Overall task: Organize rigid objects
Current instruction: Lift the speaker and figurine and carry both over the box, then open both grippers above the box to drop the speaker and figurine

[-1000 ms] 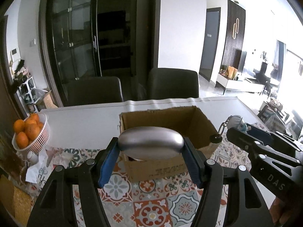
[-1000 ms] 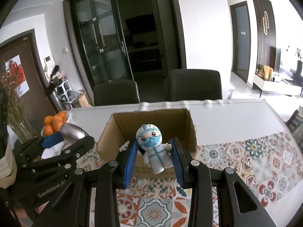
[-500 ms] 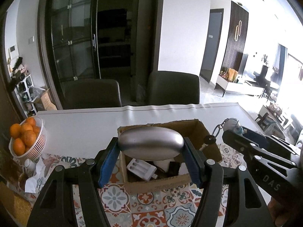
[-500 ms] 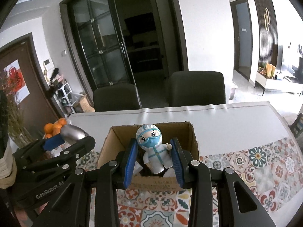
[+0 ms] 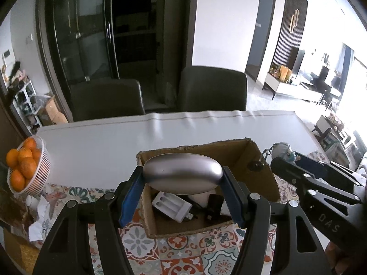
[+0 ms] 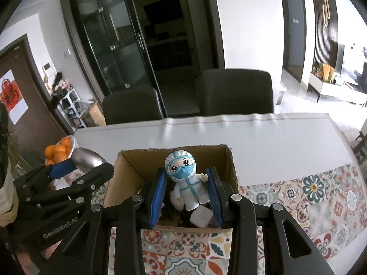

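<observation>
My left gripper (image 5: 182, 180) is shut on a smooth silver oval case (image 5: 182, 176), held above the open cardboard box (image 5: 259, 181). In the right wrist view my right gripper (image 6: 187, 188) is shut on a small white-suited toy figure (image 6: 186, 183) with a blue mask, over the same box (image 6: 128, 174). Inside the box lie a white battery charger (image 5: 172, 207), dark items and a white block (image 6: 201, 216). The left gripper with the silver case (image 6: 87, 159) shows at the left of the right wrist view. The right gripper's figure (image 5: 283, 152) with its chain shows at the right of the left wrist view.
A white basket of oranges (image 5: 24, 167) stands at the table's left, with crumpled paper (image 5: 39, 215) below it. A patterned tile mat (image 6: 321, 194) covers the near table; beyond is bare white tabletop (image 5: 114, 139). Two dark chairs (image 5: 212, 89) stand behind.
Both grippers have moved forward over the box with their objects still held. The view now looks down into the box, so its contents show.
</observation>
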A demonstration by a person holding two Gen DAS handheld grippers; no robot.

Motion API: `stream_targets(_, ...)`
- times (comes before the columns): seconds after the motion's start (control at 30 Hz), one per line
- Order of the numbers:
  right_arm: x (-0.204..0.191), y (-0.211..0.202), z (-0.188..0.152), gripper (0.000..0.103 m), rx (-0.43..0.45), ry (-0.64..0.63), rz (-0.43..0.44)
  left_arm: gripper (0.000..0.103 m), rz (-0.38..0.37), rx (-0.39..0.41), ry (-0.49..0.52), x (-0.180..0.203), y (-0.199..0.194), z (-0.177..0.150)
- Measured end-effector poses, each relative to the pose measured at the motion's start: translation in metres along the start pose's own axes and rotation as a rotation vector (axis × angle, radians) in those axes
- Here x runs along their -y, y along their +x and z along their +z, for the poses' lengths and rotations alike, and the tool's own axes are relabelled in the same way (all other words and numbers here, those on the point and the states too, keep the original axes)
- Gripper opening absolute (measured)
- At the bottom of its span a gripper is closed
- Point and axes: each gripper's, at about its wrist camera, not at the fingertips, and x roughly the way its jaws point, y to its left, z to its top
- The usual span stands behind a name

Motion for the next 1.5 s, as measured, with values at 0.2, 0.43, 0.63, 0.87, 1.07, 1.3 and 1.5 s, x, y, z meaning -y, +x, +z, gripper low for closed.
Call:
stream_targets(0.2, 0.009, 0.028, 0.003, 0.037, -0.081, 0.028, 0.013, 0.065, -0.006, -0.077, -0.012, -0.002, 0.027, 0.003)
stream_targets(0.43, 0.014, 0.054, -0.004, 0.037, -0.151, 0.015, -0.013, 0.065, 0.022, -0.154, 0.004, -0.003, 0.057, -0.003)
stream_targets(0.63, 0.020, 0.072, -0.011, 0.037, -0.205, 0.017, -0.039, 0.065, 0.041, -0.217, 0.013, -0.004, 0.077, -0.010)
stream_targets(0.87, 0.024, 0.083, -0.016, 0.037, -0.232, 0.022, -0.047, 0.065, 0.041, -0.258, 0.002, -0.005, 0.088, -0.015)
stream_targets(1.07, 0.024, 0.079, -0.018, 0.040, -0.236, 0.046, -0.059, 0.070, 0.072, -0.231, -0.002, -0.006, 0.080, -0.015)
stream_targets(1.3, 0.023, 0.056, -0.021, 0.041, -0.192, 0.073, -0.059, 0.076, 0.105, -0.159, -0.011, -0.007, 0.048, -0.014)
stream_targets(1.5, 0.011, 0.019, -0.022, 0.047, -0.108, 0.059, -0.075, 0.082, 0.113, -0.077, -0.035, -0.008, 0.005, -0.019)
